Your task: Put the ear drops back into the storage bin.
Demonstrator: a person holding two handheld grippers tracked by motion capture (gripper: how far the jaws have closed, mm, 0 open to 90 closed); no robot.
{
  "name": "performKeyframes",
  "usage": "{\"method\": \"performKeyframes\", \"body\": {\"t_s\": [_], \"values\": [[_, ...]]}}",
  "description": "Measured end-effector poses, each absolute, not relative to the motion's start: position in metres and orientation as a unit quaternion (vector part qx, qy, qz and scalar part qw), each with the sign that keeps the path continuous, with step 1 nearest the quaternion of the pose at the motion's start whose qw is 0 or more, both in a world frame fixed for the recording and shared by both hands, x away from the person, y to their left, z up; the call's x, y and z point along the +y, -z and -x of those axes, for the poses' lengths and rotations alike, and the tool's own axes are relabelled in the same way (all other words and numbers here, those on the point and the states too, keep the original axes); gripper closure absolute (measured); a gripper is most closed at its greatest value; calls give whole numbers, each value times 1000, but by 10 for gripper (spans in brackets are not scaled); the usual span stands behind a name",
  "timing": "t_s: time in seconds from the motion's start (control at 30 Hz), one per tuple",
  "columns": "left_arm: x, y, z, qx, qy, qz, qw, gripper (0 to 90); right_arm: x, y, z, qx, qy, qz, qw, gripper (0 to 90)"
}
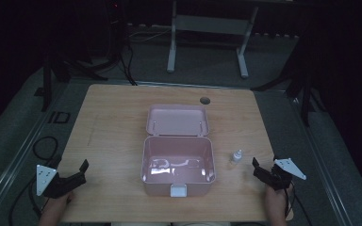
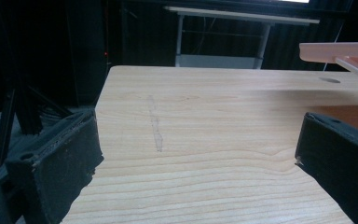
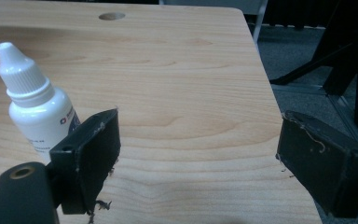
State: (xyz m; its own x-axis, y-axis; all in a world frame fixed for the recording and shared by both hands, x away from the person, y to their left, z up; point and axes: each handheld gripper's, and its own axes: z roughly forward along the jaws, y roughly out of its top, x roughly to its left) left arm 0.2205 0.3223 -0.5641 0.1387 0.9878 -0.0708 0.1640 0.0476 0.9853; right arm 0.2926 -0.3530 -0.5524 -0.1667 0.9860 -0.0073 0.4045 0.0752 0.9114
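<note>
A pink plastic box (image 1: 178,165) stands open and empty in the middle of the wooden table (image 1: 118,122), its lid (image 1: 177,120) laid back on the far side. A small white dropper bottle (image 1: 236,156) stands upright just right of the box. My right gripper (image 1: 265,165) is open near the front right edge, a little right of the bottle. In the right gripper view the bottle (image 3: 37,105) sits left of the gripper (image 3: 198,140), partly behind the left jaw. My left gripper (image 1: 80,173) is open at the front left, nothing between its jaws (image 2: 196,144). The lid's edge (image 2: 340,49) shows upper right.
A round cable hole (image 1: 204,100) lies in the table behind the lid. Cables (image 1: 42,146) coil on the floor to the left. A metal table frame (image 1: 207,28) stands beyond the far edge. Bare wood stretches between my left gripper and the box.
</note>
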Motion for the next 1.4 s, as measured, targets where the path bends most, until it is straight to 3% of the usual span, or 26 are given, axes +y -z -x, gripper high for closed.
{"method": "performKeyframes", "body": {"t_s": [0.63,1.13,1.4], "values": [[323,564,-220,515,-405,-559,508,4,-355,545,-305,694,-370,-542,296,134],[322,564,-220,515,-405,-560,507,4,-356,535,-308,776,-275,-529,204,147],[322,564,-220,514,-405,-560,507,4,-348,528,-308,830,-186,-509,131,147]]}}
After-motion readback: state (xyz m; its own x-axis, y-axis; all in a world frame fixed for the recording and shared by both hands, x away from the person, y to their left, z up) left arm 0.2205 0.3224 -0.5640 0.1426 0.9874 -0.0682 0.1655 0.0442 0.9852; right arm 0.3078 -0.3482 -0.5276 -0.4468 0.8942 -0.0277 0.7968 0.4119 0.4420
